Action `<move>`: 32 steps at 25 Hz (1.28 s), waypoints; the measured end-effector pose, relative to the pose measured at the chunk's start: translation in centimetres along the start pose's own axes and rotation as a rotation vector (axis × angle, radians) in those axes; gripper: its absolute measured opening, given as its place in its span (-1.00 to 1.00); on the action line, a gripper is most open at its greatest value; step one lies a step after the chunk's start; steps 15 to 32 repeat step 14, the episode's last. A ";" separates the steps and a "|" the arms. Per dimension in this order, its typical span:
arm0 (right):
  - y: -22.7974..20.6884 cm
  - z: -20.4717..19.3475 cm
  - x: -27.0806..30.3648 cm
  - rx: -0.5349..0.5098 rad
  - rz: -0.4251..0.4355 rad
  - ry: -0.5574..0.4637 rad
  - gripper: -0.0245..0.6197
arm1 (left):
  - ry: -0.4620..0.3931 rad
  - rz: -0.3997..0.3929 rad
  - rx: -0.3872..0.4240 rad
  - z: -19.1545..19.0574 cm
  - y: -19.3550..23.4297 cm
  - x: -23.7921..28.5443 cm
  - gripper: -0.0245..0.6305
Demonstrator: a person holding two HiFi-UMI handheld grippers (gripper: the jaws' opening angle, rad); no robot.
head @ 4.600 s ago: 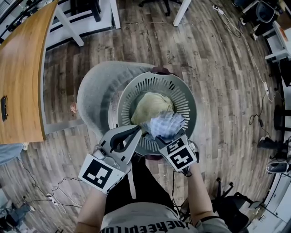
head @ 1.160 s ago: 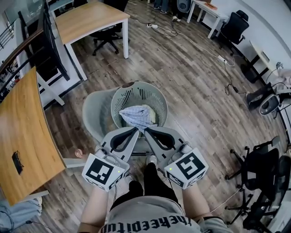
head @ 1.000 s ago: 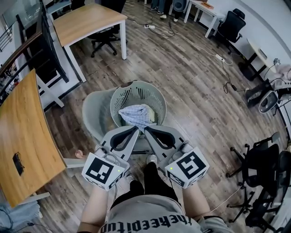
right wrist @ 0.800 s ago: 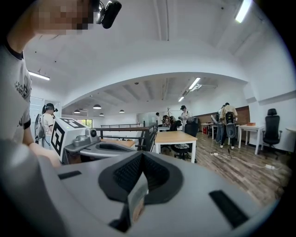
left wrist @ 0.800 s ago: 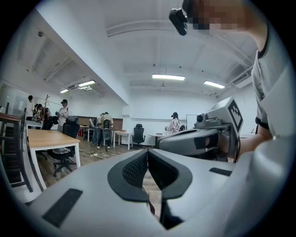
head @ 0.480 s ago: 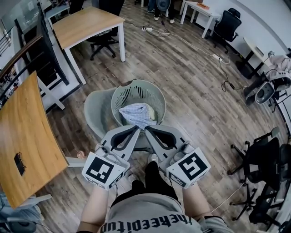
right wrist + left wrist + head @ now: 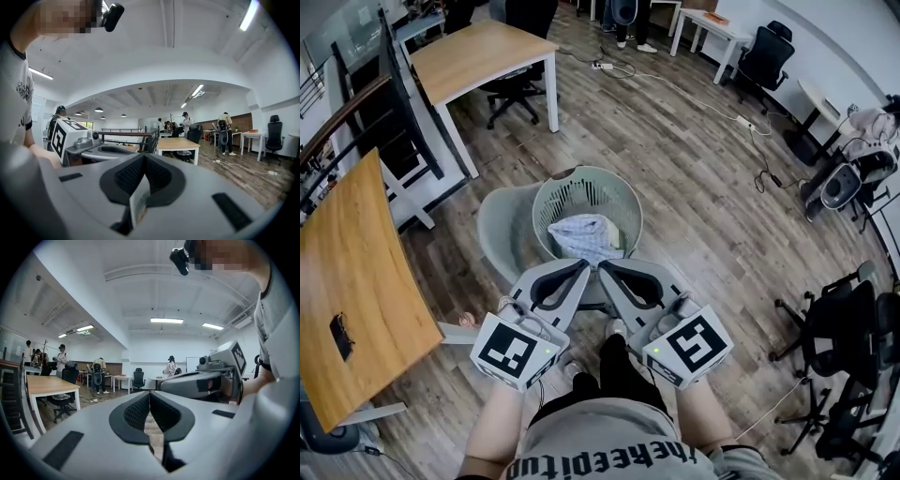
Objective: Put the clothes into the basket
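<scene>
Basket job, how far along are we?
Done: a checked cloth lies in the basket. In hand: nothing; the left gripper and right gripper are shut and empty. Left: no more clothes show near it, so it looks finished.

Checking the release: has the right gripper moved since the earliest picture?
Yes. The right gripper has pulled back toward the person, from over the basket to its near rim, leaving the checked cloth inside.

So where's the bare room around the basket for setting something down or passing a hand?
Bare wood floor runs right of the basket to the black office chairs. The wooden table on the left is nearly bare. Crowded: the basket's near side, where the clothes heap and the left gripper and right gripper hang.
</scene>
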State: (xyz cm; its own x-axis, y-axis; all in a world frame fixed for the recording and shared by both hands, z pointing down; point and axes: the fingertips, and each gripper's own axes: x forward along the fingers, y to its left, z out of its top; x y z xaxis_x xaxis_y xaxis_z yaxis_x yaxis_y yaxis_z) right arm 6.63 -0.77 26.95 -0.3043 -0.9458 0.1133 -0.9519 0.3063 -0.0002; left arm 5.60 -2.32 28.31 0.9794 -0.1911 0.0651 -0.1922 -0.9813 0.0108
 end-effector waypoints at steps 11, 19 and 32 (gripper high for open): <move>1.2 0.8 0.0 -0.021 0.004 -0.014 -0.90 | -0.008 0.000 0.019 0.5 -0.2 -1.0 -0.88; 1.6 1.1 0.0 -0.027 0.007 -0.017 -0.90 | -0.009 0.004 0.018 0.7 -0.2 -1.4 -0.88; 1.6 1.1 0.0 -0.027 0.007 -0.017 -0.90 | -0.009 0.004 0.018 0.7 -0.2 -1.4 -0.88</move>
